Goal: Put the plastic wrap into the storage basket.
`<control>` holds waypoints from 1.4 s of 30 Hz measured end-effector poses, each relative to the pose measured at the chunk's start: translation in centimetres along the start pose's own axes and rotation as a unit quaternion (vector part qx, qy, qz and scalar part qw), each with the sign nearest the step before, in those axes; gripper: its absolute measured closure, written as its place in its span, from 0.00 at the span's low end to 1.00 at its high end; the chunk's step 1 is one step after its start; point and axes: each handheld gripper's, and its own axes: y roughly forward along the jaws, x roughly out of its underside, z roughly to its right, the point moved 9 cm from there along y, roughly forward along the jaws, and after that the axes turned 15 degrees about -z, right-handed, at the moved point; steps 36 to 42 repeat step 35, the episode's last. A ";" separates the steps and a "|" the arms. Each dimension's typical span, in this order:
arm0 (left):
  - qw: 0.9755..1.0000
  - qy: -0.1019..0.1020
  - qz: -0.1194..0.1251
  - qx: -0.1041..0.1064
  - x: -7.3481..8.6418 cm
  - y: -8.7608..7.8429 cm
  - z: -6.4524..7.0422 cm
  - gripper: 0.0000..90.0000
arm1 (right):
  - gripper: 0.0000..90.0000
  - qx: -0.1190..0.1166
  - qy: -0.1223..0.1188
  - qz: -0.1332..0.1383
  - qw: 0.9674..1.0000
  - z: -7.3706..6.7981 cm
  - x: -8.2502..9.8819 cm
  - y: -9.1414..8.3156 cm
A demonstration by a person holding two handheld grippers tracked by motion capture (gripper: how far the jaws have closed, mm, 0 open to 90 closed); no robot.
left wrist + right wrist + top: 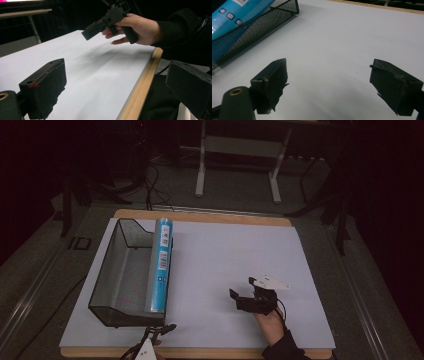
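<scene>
The right claw [243, 290] hovers over the white worktop [225, 255] with its jaws spread wide and nothing between them. Well off to its left stands a black mesh basket [112, 270], a blue tube [161, 265] leaning on its near rim. The left claw [162, 330], at the worktop's front edge, is also spread wide and empty.

The right gripper [241, 289] sits at the lower right of the high view, jaws spread wide and empty, held by a hand [271, 322] in a dark sleeve. The left gripper [159, 332] pokes in at the bottom edge, jaws likewise wide apart.
</scene>
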 end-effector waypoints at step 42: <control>1.000 -0.006 -0.012 -0.006 0.4 0.4 -0.4 0.04 | 0.16 0.039 -0.039 -0.004 0.998 1.5 3.1 0.4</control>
